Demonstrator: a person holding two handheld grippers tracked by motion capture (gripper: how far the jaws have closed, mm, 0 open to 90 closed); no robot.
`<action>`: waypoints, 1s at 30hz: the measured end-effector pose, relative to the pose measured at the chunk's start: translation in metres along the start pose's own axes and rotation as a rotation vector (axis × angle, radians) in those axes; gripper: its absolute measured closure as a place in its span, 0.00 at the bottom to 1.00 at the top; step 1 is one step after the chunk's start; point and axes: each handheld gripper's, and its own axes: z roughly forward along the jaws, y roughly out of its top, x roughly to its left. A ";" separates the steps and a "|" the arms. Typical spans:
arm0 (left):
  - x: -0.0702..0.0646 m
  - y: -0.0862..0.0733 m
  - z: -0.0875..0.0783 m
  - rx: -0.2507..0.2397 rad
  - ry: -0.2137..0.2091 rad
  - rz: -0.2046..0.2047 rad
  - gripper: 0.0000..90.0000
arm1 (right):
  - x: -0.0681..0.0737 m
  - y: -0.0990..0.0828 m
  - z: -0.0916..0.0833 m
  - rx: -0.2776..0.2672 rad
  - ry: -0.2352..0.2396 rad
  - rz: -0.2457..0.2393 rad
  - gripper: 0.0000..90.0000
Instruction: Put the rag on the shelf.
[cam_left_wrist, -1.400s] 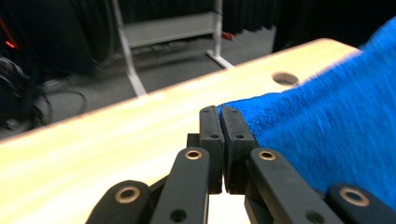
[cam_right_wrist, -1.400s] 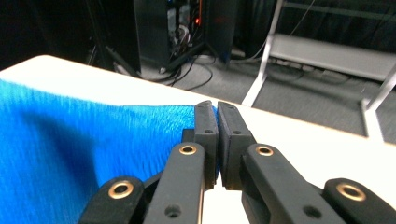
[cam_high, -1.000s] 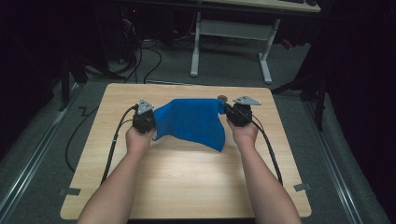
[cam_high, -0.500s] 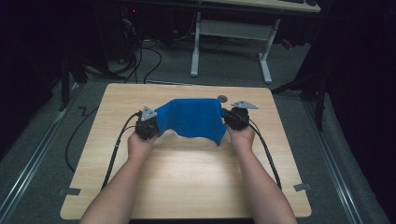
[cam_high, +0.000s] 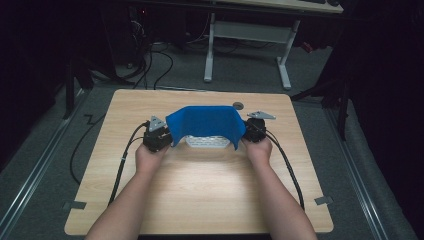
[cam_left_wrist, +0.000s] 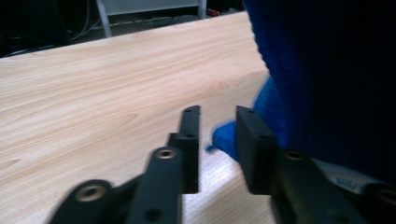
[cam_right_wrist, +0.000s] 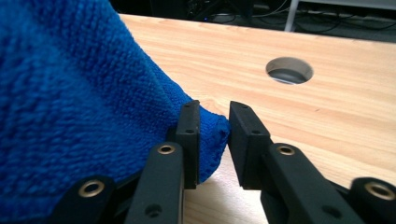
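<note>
- Table, light wood, carries the whole setup; a round cable hole sits near its far edge, just beyond the cloth.
- Blue cloth, terry-textured, spans between the two grippers at mid-table and arches over a white perforated object, whose near edge peeks out beneath. Judgement: the cloth is held by opposite ends so it can be draped as a cover or lifted off evenly; which of the two I cannot tell.
- Forearms enter from the near edge, one hand on each tool, set symmetrically on either side of the cloth, probably to keep the span level.
- Right gripper: jaws a narrow gap apart, a corner of the cloth sitting between them. It touches the left-hand jaw; a sliver of gap shows at the other, so the pinch looks loose or just released.
- Left gripper: jaws likewise narrowly parted, a small blue tip of cloth in the gap, not clearly clamped. The bulk of the fabric hangs close beside this gripper.
- Cables trail from each gripper back toward the near edge, clear of the cloth.
</note>
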 end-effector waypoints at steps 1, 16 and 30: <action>0.001 0.001 -0.001 -0.005 0.001 -0.009 0.77 | 0.000 0.001 -0.002 -0.003 -0.002 0.001 0.83; 0.014 0.000 -0.023 -0.030 0.048 -0.027 0.72 | -0.014 0.011 -0.035 -0.057 -0.065 -0.009 0.82; 0.024 0.002 -0.041 -0.036 0.080 -0.017 0.72 | -0.019 0.014 -0.050 -0.070 -0.088 -0.018 0.81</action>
